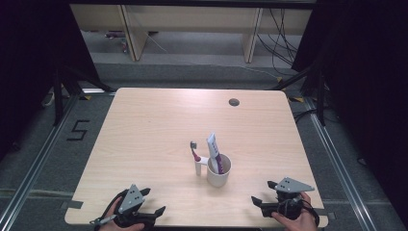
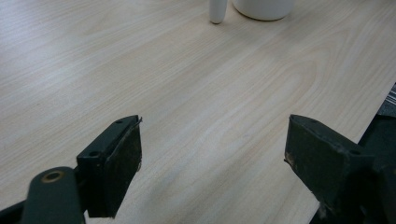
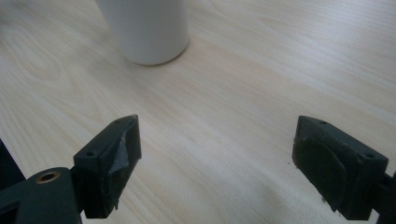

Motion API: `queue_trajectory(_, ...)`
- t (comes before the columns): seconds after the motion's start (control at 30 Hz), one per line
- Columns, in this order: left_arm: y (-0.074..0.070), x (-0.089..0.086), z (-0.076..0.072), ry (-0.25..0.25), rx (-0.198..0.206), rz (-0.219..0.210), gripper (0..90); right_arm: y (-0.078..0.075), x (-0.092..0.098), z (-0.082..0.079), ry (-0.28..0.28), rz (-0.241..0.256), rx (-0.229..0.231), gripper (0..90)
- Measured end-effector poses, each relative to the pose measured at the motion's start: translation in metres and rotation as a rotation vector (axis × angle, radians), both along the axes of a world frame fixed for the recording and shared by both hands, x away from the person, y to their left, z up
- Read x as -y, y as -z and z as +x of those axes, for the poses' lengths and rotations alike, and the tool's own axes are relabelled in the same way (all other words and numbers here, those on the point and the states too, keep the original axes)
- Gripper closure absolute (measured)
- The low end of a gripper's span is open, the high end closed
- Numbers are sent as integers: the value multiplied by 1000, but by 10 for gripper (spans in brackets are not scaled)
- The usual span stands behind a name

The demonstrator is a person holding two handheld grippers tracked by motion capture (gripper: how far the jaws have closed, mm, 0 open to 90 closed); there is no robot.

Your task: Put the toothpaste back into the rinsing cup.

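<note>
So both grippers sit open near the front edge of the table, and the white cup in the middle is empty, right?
Not quite: the white cup is not empty. The high view shows a toothpaste tube standing in it, with a toothbrush at its side. The left gripper and right gripper do sit open near the front edge.

A recording rig in a lab or test studio, not a home.

A plain pale wood-laminate counter (image 1: 144, 125) with a round grey cable grommet (image 1: 234, 102) stands alone on grey carpet floor (image 1: 43, 159), boxed in by black curtains (image 1: 29, 57) on both sides. Metal floor rails (image 1: 337, 163) run along each flank of it, and a black taped numeral "5" (image 1: 78, 130) marks the floor at the left, like a station number. Loose black cables (image 1: 281, 41) trail across the floor at the back, beside bare beige office desk panels (image 1: 192, 21). Black tripod-like stand legs (image 1: 65, 82) rise at the edges of the curtained bay.
</note>
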State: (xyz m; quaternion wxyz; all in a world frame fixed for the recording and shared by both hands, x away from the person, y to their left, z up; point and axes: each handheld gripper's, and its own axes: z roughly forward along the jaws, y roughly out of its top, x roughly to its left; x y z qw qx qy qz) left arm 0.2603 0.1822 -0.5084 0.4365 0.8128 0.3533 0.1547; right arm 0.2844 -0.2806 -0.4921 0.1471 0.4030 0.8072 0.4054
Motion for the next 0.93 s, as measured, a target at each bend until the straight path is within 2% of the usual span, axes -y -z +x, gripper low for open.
queue_trajectory(0.1,0,0,0,7,3,3,184,3,1,0,-9,-12,-9,165)
queue_trajectory(0.13,0,0,0,7,3,2,184,2,-1,-3,25,-14,-41,165)
queue_trajectory(0.2,0,-1,0,9,2,2,184,3,1,-2,11,-43,-9,165)
queue_trajectory(0.27,0,-1,0,9,1,1,184,3,2,-1,2,-50,3,165)
queue_trajectory(0.3,0,-1,0,8,1,1,184,3,0,-5,35,-28,-49,165)
queue_trajectory(0.33,0,0,0,5,4,-3,184,4,2,-2,7,-44,-16,164)
queue_trajectory(0.47,0,0,0,8,0,-2,184,4,1,-3,5,-49,-30,165)
queue_trajectory(0.53,0,0,0,5,-1,-5,184,5,1,-1,-10,-53,-5,165)
queue_trajectory(0.63,0,1,0,-1,-4,-13,184,4,1,-2,-7,-59,-7,165)
queue_trajectory(0.7,0,1,0,-3,-5,-14,184,4,0,-3,7,-55,-35,164)
queue_trajectory(0.83,0,0,0,-4,-4,-18,184,4,1,-2,2,-60,-9,165)
queue_trajectory(0.87,0,-1,0,3,-4,-4,184,4,0,-2,5,-50,-27,165)
queue_trajectory(0.93,0,-1,0,2,-4,-4,184,4,0,-2,11,-53,-26,164)
